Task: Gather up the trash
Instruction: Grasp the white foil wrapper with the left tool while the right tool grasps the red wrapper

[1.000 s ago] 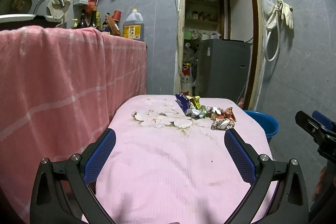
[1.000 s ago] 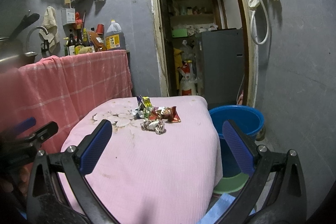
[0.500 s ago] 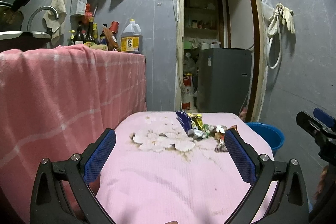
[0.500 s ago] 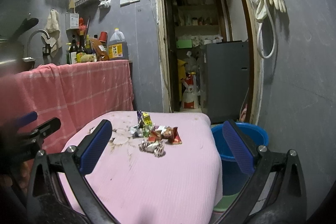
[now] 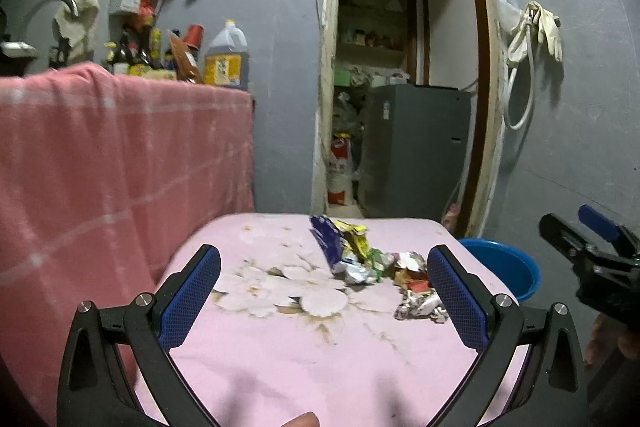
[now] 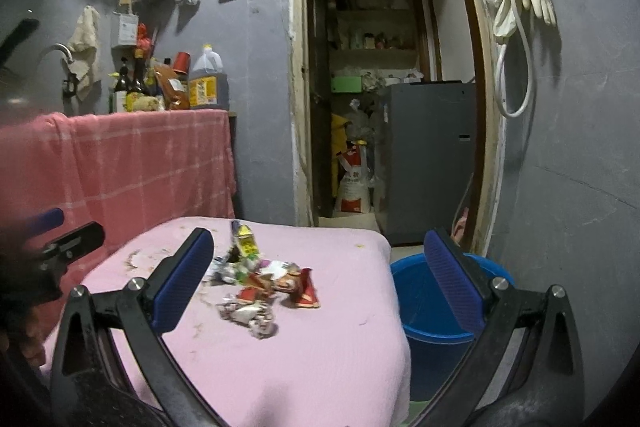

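Observation:
A pile of crumpled snack wrappers (image 5: 372, 263) lies on a pink cloth-covered table (image 5: 280, 347), toward its far right; it also shows in the right wrist view (image 6: 264, 279). A blue bucket (image 6: 436, 311) stands on the floor just right of the table, also seen in the left wrist view (image 5: 500, 267). My left gripper (image 5: 324, 291) is open and empty, above the near part of the table, short of the pile. My right gripper (image 6: 320, 279) is open and empty, wrappers lying between its fingers in view, farther off.
A counter draped in a pink checked cloth (image 5: 120, 155) stands at the left with bottles and an oil jug (image 5: 226, 57). A doorway (image 6: 392, 87) behind the table opens onto a grey cabinet. Gloves and a hose (image 6: 520, 11) hang on the right wall.
Both grippers have dropped lower and pitched up, so the table looks flatter and more of the wall shows. Both stay open. The wrappers have not moved.

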Available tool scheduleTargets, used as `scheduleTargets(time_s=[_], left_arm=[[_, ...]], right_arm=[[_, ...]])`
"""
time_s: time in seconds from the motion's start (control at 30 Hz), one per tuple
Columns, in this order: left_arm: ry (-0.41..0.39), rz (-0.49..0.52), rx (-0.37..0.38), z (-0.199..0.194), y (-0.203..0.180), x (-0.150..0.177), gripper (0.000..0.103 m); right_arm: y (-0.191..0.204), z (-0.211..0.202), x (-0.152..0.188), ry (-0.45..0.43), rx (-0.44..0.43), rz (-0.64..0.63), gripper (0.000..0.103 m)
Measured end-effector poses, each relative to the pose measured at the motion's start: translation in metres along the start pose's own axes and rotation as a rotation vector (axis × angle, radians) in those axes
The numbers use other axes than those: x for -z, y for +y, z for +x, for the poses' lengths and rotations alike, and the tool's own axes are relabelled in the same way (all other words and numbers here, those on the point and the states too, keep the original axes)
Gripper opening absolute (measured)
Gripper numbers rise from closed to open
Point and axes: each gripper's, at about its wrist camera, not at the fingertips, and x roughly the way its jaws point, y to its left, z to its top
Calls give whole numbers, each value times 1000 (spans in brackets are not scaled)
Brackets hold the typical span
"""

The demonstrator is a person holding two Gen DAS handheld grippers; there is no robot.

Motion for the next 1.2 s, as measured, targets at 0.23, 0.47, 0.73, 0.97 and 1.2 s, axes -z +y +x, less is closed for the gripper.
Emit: scheduleTargets(time_s=[0.23,0.47,0.73,0.97,1.2], left_arm=[[124,0,56,39,-12,9,101],[281,-20,201,74,-22,21,82],[417,-10,284,104,-31,30,50],[497,-13,340,130,-38,36,31],[514,-15,380,137,-42,36,7]], right_arm=[[-14,35,13,87,-33,-23,103],[-21,61,29,176,-86,-23,103],[-28,83,37,246,-107,3,84],[-31,105,42,319,-133,20,70],[-35,122,49,379,-153,48,63]])
